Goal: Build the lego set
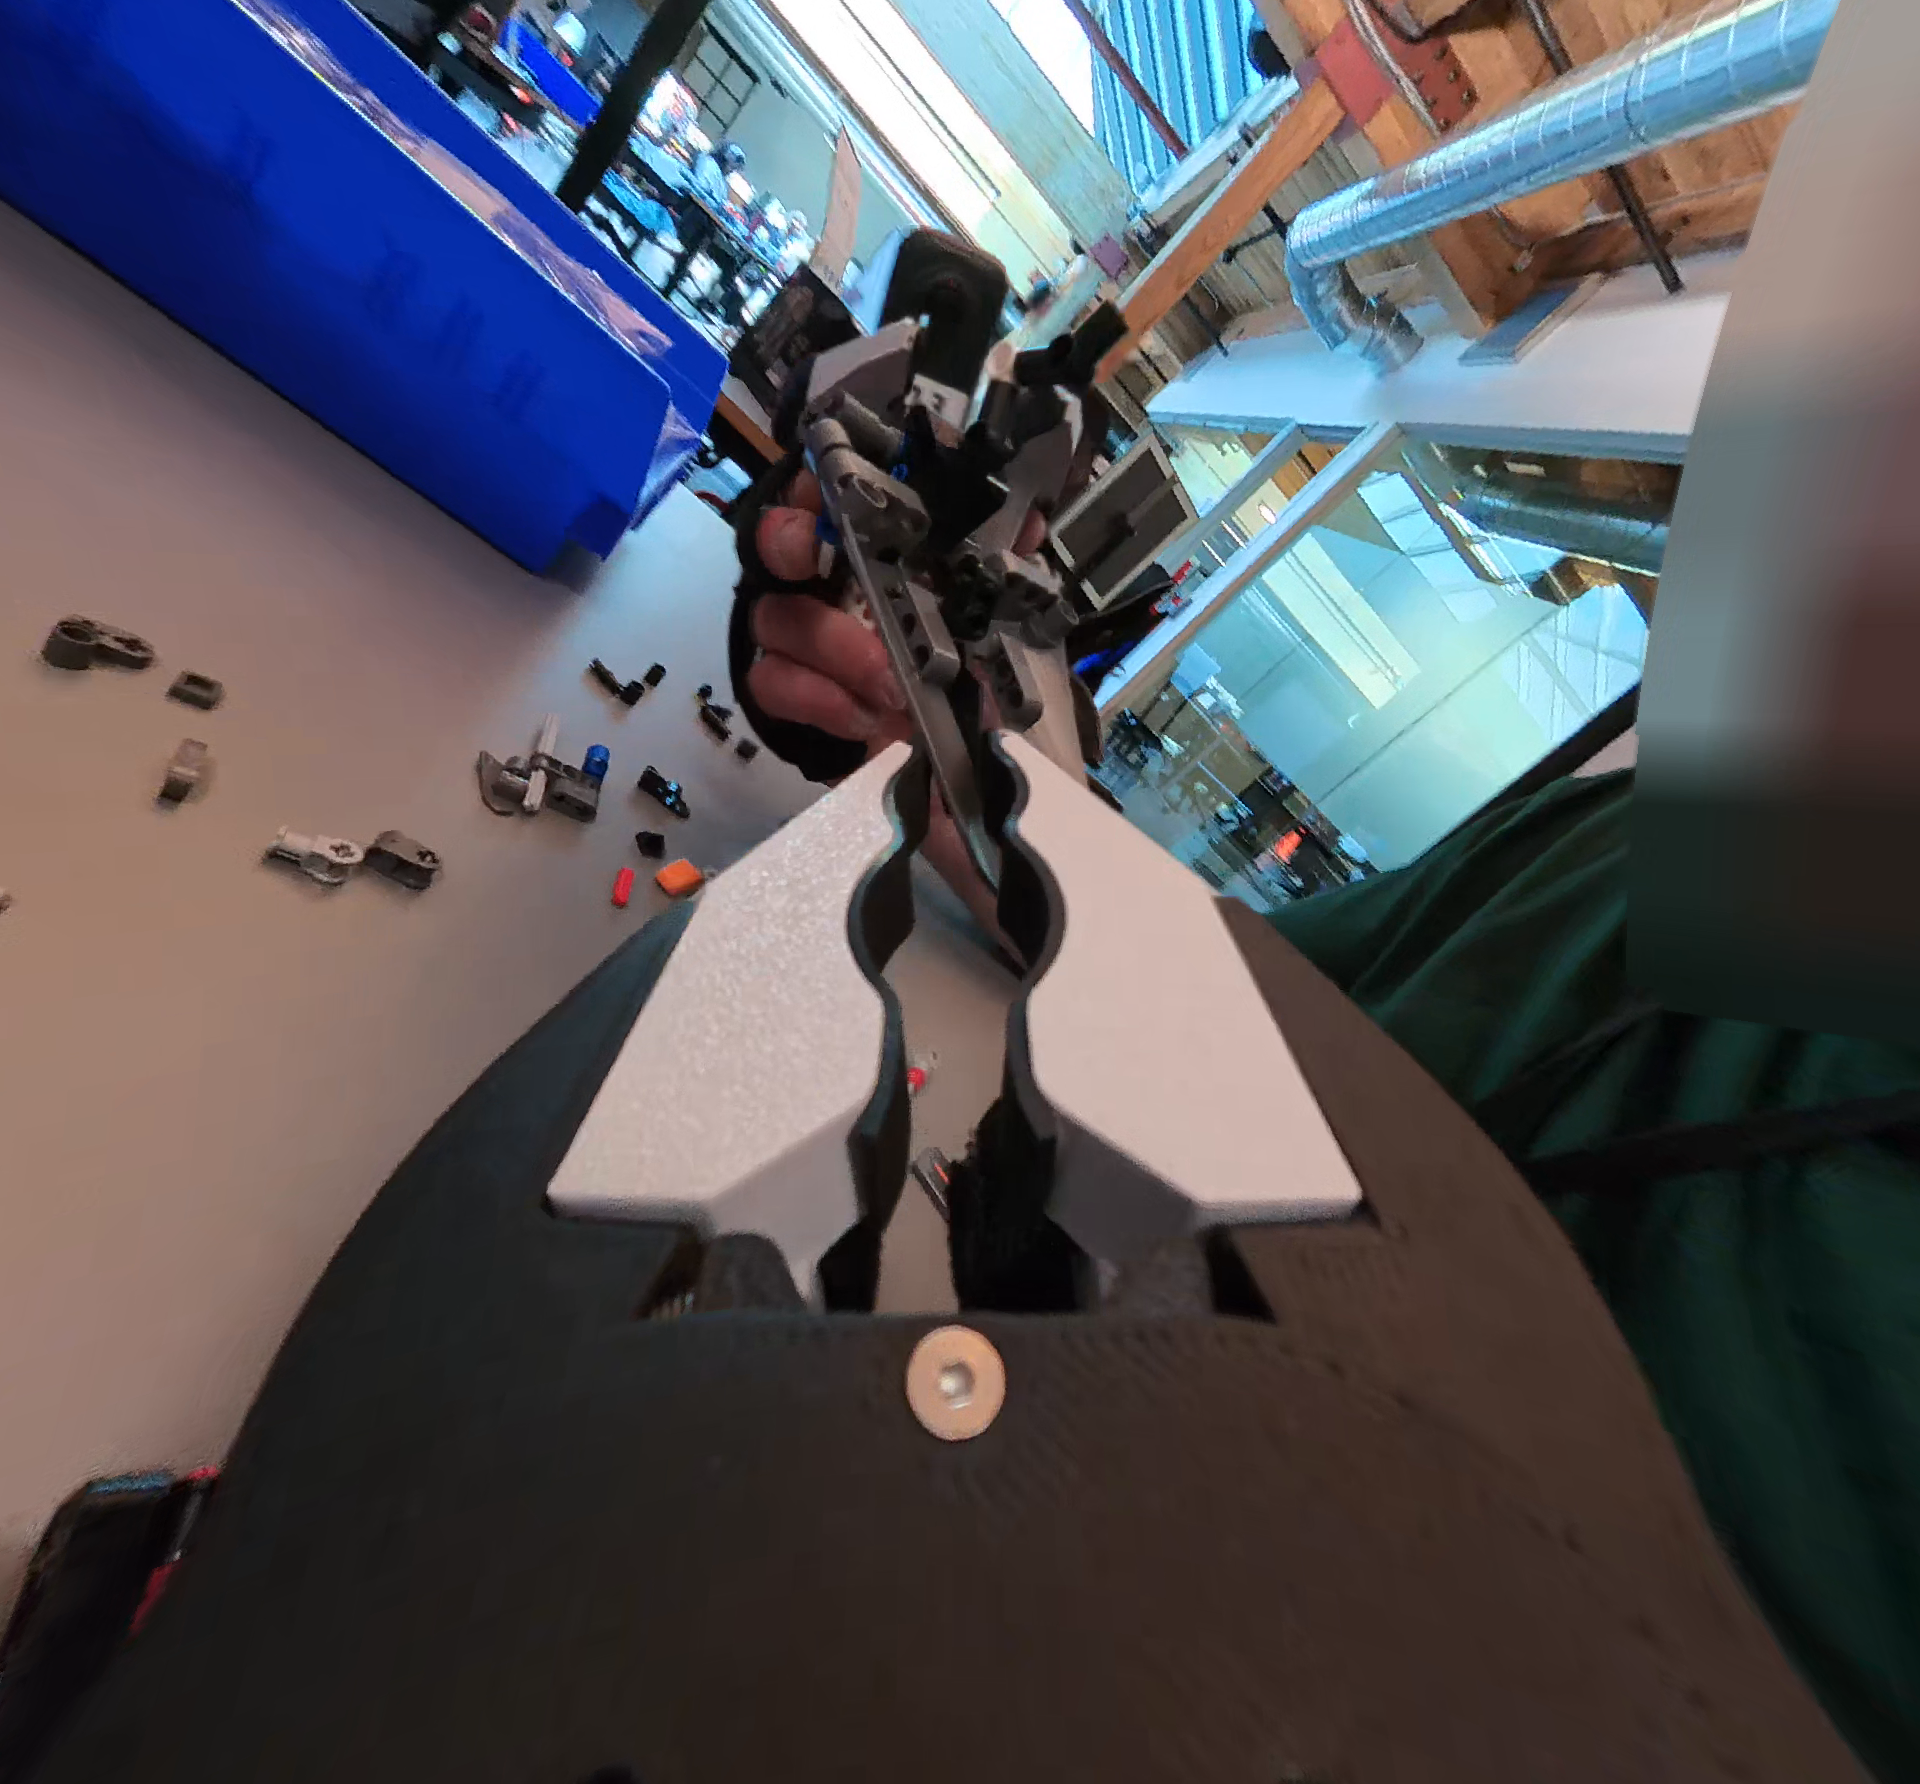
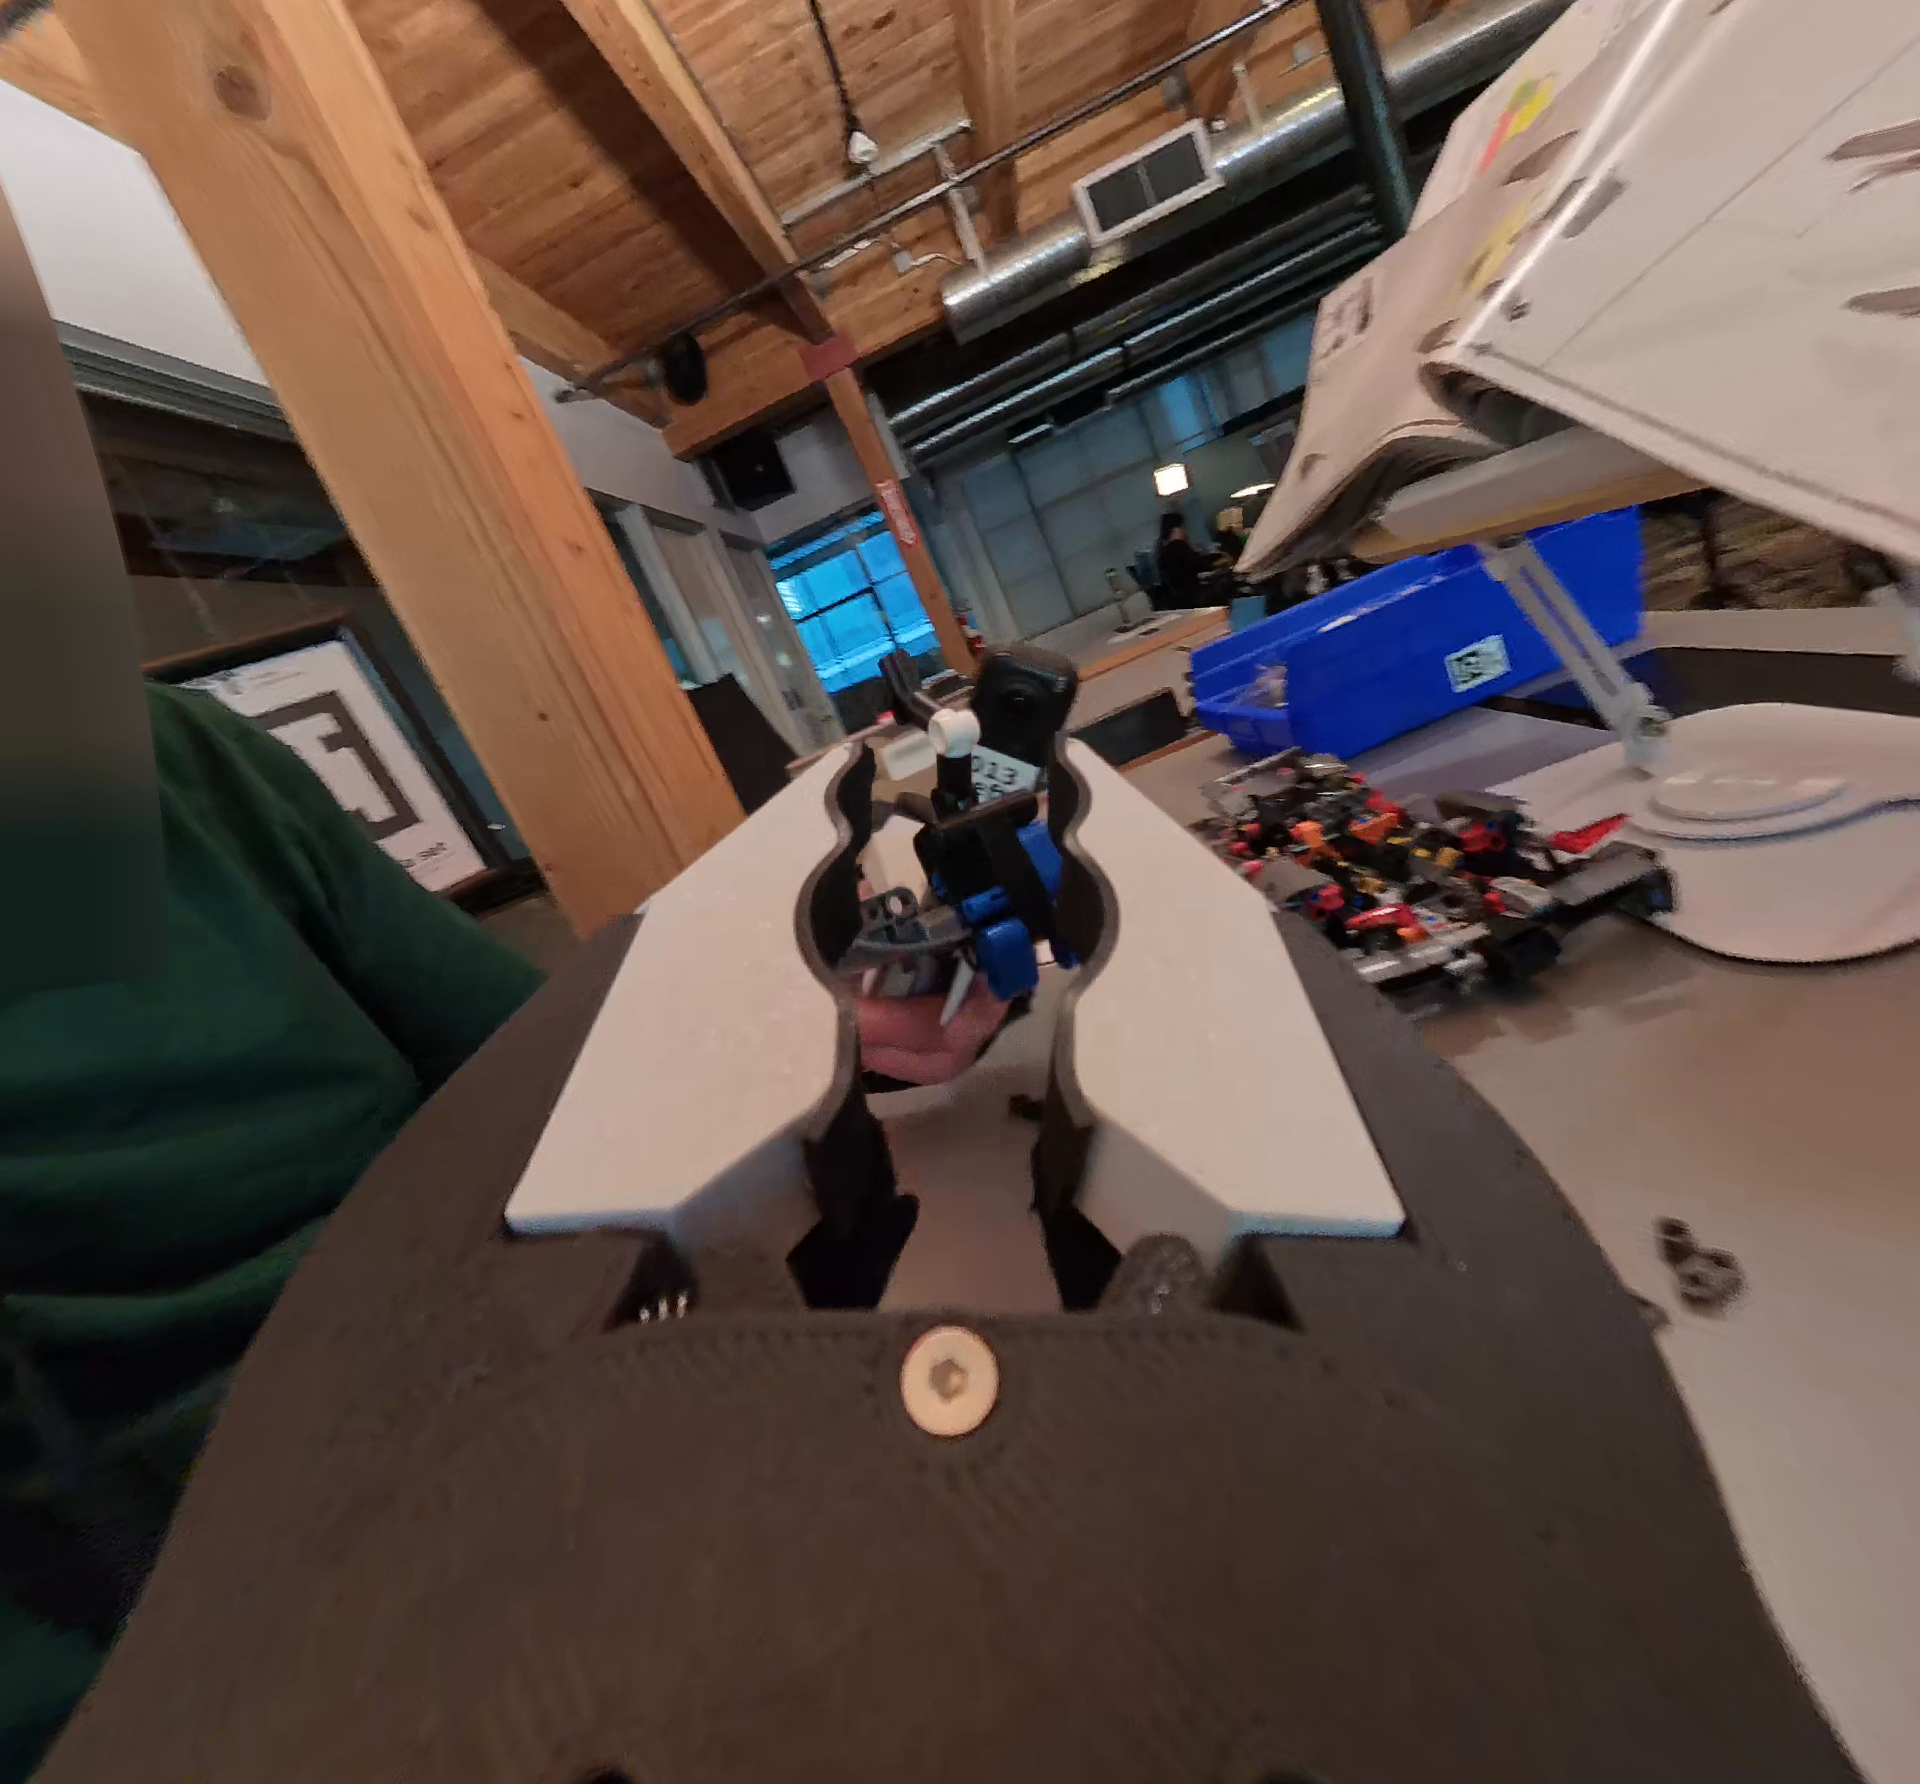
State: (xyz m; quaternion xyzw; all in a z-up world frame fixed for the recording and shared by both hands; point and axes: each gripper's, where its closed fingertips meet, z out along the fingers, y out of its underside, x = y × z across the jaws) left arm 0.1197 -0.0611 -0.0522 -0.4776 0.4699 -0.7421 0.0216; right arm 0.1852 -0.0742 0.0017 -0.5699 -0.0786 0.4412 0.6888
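Left wrist view: left gripper (image 1: 956,768) narrowly parted, closed on the flat grey blade of a lego assembly (image 1: 935,529) rising toward 12 o'clock. Right gripper (image 1: 956,332) and a gloved hand (image 1: 821,654) directly behind the assembly, blocking much of it. Loose grey and black lego pieces (image 1: 540,778) scattered on the table (image 1: 208,1059) at 9 o'clock; blue bin (image 1: 312,207) at 10 o'clock, contents not discernible. Green sleeve (image 1: 1558,1059) at 3 o'clock. Right wrist view: right gripper (image 2: 961,768) moderately open around a black and blue part of the assembly (image 2: 987,893); contact with the pads not clear, grip undetermined. Partly built lego model (image 2: 1403,861) on the table at 2 o'clock; second blue bin (image 2: 1403,654) behind it, contents blurred. Instruction booklet (image 2: 1610,228) on a stand at 1 o'clock, cut off at the frame edge.
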